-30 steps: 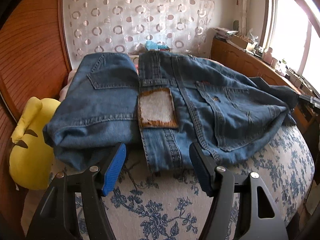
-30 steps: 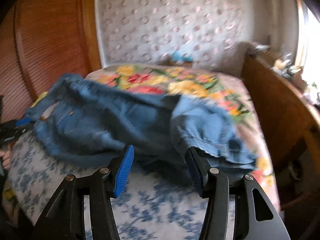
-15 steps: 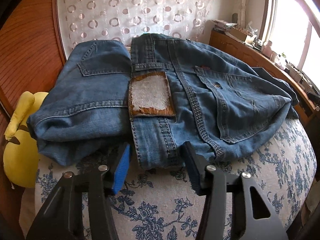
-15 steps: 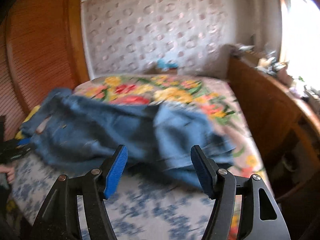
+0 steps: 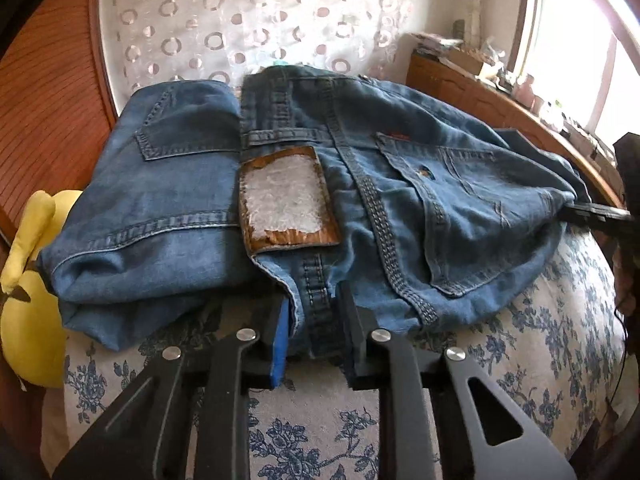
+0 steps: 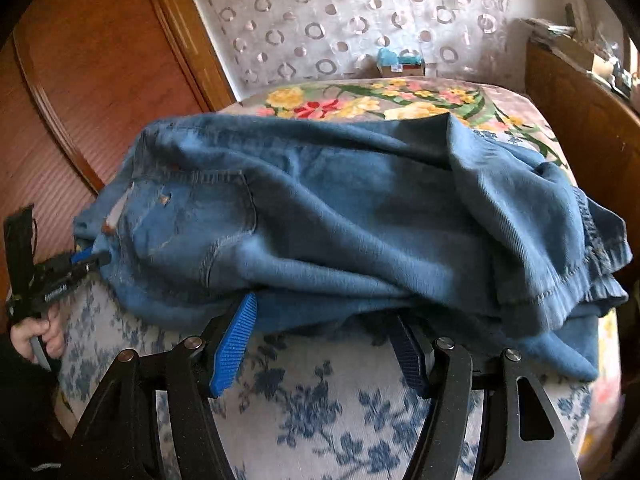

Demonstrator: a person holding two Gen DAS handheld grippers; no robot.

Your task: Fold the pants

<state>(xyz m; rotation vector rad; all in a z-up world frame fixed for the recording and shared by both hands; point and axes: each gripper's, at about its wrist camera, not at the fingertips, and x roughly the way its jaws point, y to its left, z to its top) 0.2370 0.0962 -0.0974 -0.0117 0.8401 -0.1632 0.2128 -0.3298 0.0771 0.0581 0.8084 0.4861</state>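
1. While lying crumpled across the blue-flowered sheet (image 5: 400, 432), jeans (image 5: 400, 184) face up with back pockets and worn waist patch (image 5: 286, 200)
2. Pinching the waistband edge: left gripper (image 5: 314, 328), jaws just narrowed onto the denim
3. Spread wide at the near fold of denim: right gripper (image 6: 324, 334), blue pads (image 6: 236, 336) on either side, not pressing
4. Beside the jeans, at the wooden panel (image 5: 44, 92): yellow plush toy (image 5: 28, 312)

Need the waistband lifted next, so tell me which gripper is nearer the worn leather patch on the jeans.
Left. The left gripper has just closed on the waistband directly below the leather patch; the right gripper is open at the jeans' leg end.
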